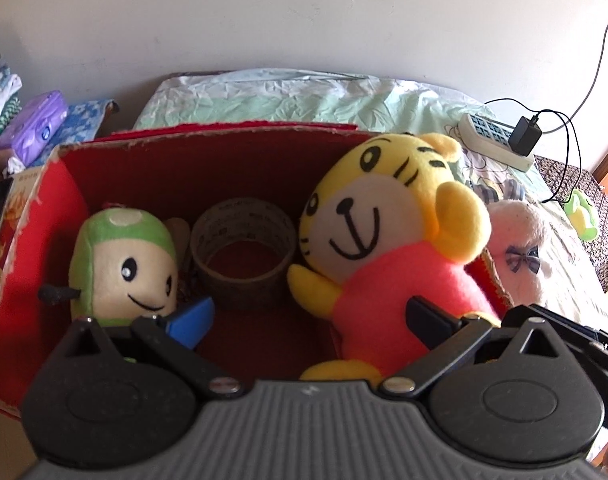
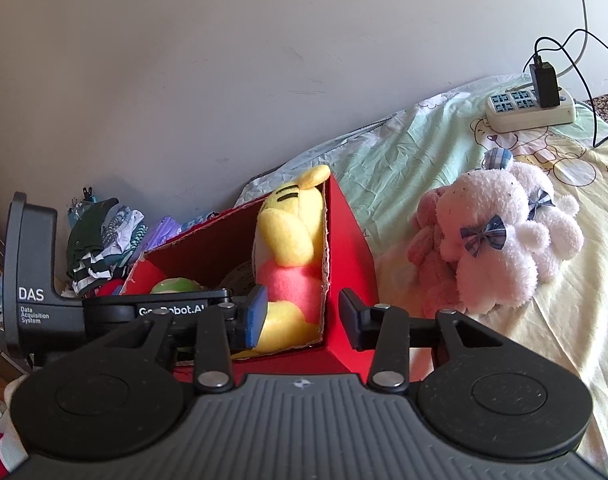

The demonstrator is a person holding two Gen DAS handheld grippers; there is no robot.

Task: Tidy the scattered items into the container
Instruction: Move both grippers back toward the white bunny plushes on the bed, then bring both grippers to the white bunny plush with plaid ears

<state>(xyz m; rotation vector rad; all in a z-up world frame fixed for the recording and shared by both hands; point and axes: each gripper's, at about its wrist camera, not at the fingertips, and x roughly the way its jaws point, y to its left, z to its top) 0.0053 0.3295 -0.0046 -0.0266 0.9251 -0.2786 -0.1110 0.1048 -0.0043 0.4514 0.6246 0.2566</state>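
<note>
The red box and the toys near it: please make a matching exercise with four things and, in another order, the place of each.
Things:
1. tiger plush
2. green plush
3. tape roll
4. white plush

Places:
A. middle of the red box
B. on the bed sheet, outside the box
C. left end of the box
D. right end of the box

Pairs: 1-D, 2-C, 3-A, 4-B
</note>
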